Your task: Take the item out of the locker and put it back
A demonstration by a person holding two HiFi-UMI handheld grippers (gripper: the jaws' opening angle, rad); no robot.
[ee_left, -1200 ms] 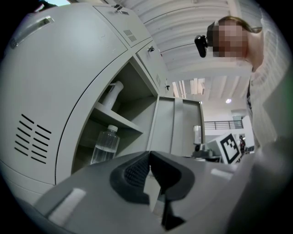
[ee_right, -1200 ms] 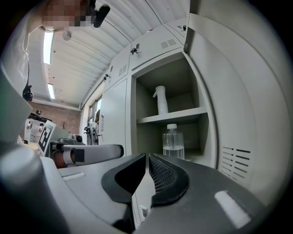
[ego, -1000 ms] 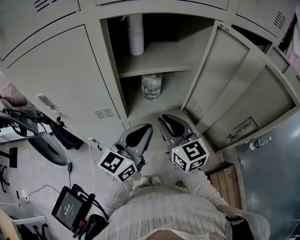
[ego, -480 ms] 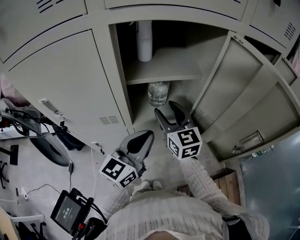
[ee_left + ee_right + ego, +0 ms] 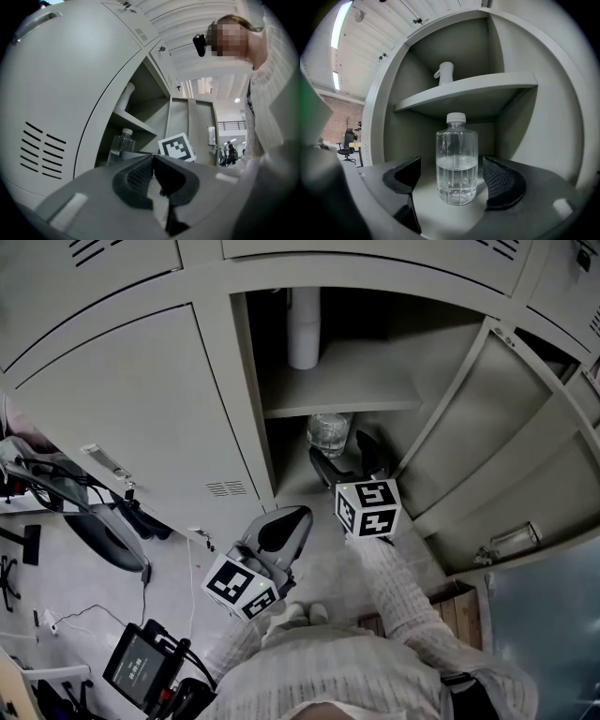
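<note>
A clear water bottle (image 5: pixel 457 159) with a white cap, about half full, stands upright on the floor of the open locker's lower compartment (image 5: pixel 295 474). My right gripper (image 5: pixel 454 178) reaches into that compartment with one jaw on each side of the bottle. Its jaws are opening and the pads stand clear of the bottle's sides. In the head view the bottle (image 5: pixel 328 432) shows just beyond the right gripper (image 5: pixel 342 448). My left gripper (image 5: pixel 289 518) hangs lower, outside the locker, shut on nothing. From the left gripper (image 5: pixel 152 180) view the bottle (image 5: pixel 121 145) appears past the closed door.
A tall white container (image 5: pixel 303 329) stands on the upper shelf (image 5: pixel 356 395). The locker door (image 5: pixel 469 427) hangs open at the right; a closed door (image 5: pixel 122 399) is at the left. A chair and cables (image 5: pixel 94 531) and a tablet-like device (image 5: pixel 141 667) lie on the floor at the left.
The right gripper has moved forward into the lower compartment and its jaws have spread to either side of the bottle. The left gripper has hardly moved.
</note>
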